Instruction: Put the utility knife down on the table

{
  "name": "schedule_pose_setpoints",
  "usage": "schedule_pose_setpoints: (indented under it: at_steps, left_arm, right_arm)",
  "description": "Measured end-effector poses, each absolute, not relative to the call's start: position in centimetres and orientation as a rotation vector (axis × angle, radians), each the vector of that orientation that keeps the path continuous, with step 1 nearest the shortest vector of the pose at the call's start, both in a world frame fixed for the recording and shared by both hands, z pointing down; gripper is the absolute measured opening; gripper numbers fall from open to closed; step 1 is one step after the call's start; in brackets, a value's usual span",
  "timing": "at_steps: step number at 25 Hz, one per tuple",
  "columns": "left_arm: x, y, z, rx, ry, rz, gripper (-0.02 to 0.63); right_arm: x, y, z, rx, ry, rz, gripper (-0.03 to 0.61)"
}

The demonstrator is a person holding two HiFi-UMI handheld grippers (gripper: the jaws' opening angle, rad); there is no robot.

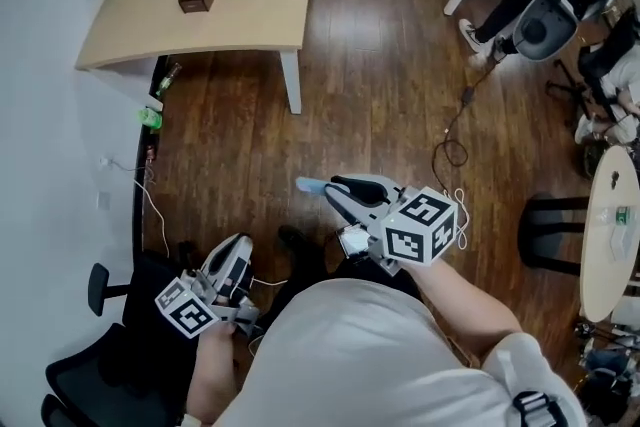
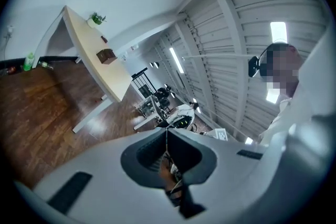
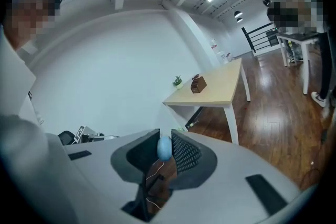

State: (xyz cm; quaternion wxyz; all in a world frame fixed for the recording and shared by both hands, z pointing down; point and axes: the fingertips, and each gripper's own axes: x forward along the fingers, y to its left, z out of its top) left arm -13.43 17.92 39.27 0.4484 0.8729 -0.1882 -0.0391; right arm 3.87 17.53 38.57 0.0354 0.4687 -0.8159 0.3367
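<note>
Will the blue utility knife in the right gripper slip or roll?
The utility knife shows a rounded blue end, so it may slip in the right gripper. It looks slim and rigid, probably light; whether it rolls I cannot tell.

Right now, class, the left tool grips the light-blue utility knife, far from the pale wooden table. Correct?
No: the right tool, not the left tool, grips the light-blue utility knife, far from the pale wooden table. The right gripper view shows it.
</note>
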Motion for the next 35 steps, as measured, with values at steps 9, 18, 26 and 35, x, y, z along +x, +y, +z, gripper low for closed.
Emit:
schedule_pose_setpoints:
  at_steps: [9, 18, 26, 35]
  left_arm:
    - [-16.6, 8.6, 39.1, 2.134, -0.547, -0.167, 0.003]
    - [-17.0, -6.2, 39.0, 2.12, -0.687, -0.193, 0.003]
    - [-10.4, -19.7, 35.8, 2.154, -0.715, -0.215, 0.003]
    - [-7.7, -26.2, 35.8, 2.168, -0.63, -0.171, 0.003]
  right_arm:
    - [1.8, 6.2, 38.8, 1.389, -2.515, 1.034, 0.069]
    - [0.8, -11.1, 40.4, 1.251, -2.601, 1.007, 0.069]
    - [4.6, -25.7, 38.6, 1.143, -2.647, 0.858, 0.068]
    - [5.9, -31.6, 39.0, 1.209, -2.618, 0.899, 0.069]
